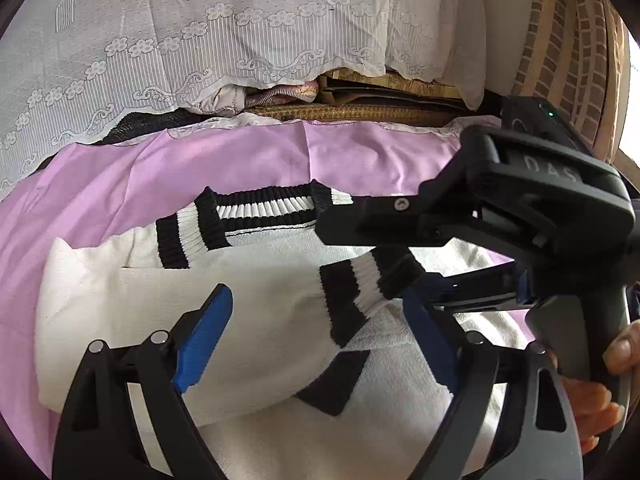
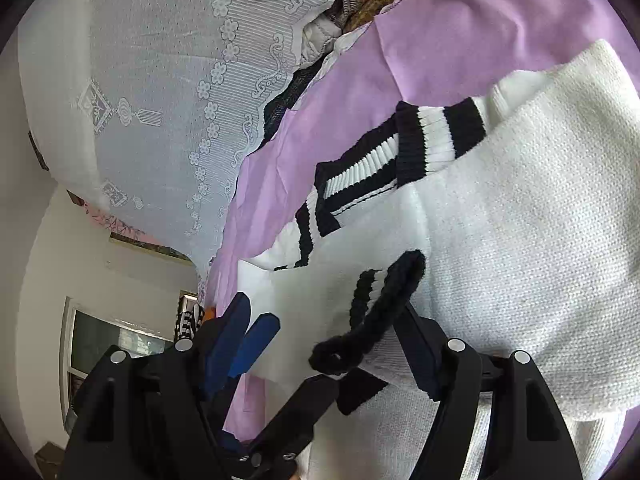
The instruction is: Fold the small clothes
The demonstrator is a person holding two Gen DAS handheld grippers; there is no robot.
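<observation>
A white knit sweater (image 1: 280, 432) with a black-and-white ribbed collar (image 1: 264, 208) lies on a lilac cloth (image 1: 120, 184). One sleeve is folded across the body, its striped cuff (image 1: 364, 292) in the middle. My left gripper (image 1: 316, 336) is open, its blue pads either side of that sleeve. From the right, my right gripper (image 1: 368, 260) reaches in, open around the cuff. In the right wrist view the cuff (image 2: 380, 300) lies loose between the wide pads of the right gripper (image 2: 340, 344). The other sleeve's cuff (image 2: 436, 136) rests by the collar.
White lace fabric (image 1: 200, 40) hangs behind the lilac cloth, over a stack of woven mats and folded textiles (image 1: 360, 112). A brick wall (image 1: 560, 40) rises at the far right. A person's hand (image 1: 596, 400) holds the right gripper's handle. A window (image 2: 112, 340) shows beyond the bed's edge.
</observation>
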